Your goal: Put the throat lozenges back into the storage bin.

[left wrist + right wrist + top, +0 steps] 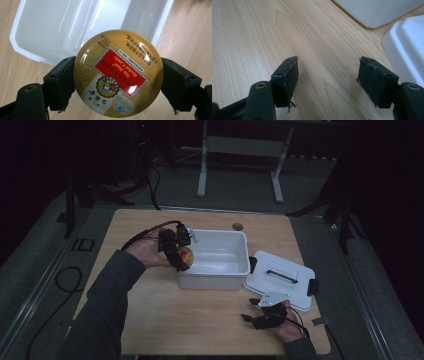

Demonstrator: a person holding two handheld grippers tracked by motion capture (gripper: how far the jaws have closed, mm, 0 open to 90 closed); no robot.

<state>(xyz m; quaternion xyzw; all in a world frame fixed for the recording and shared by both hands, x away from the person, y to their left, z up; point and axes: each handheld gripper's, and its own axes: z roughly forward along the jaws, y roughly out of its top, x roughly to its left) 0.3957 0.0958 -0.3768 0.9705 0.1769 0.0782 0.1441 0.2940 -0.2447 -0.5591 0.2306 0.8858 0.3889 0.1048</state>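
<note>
Holding the herbal candy tin [118, 72] above the white bin [235, 245], the left gripper [176, 251] must release next; the right gripper [328, 82] rests wide open.

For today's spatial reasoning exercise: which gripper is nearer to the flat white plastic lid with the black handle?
Right. The right gripper rests open on the table just in front of the white plastic lid. The left gripper holds a round gold candy tin at the white tub's far side.
</note>
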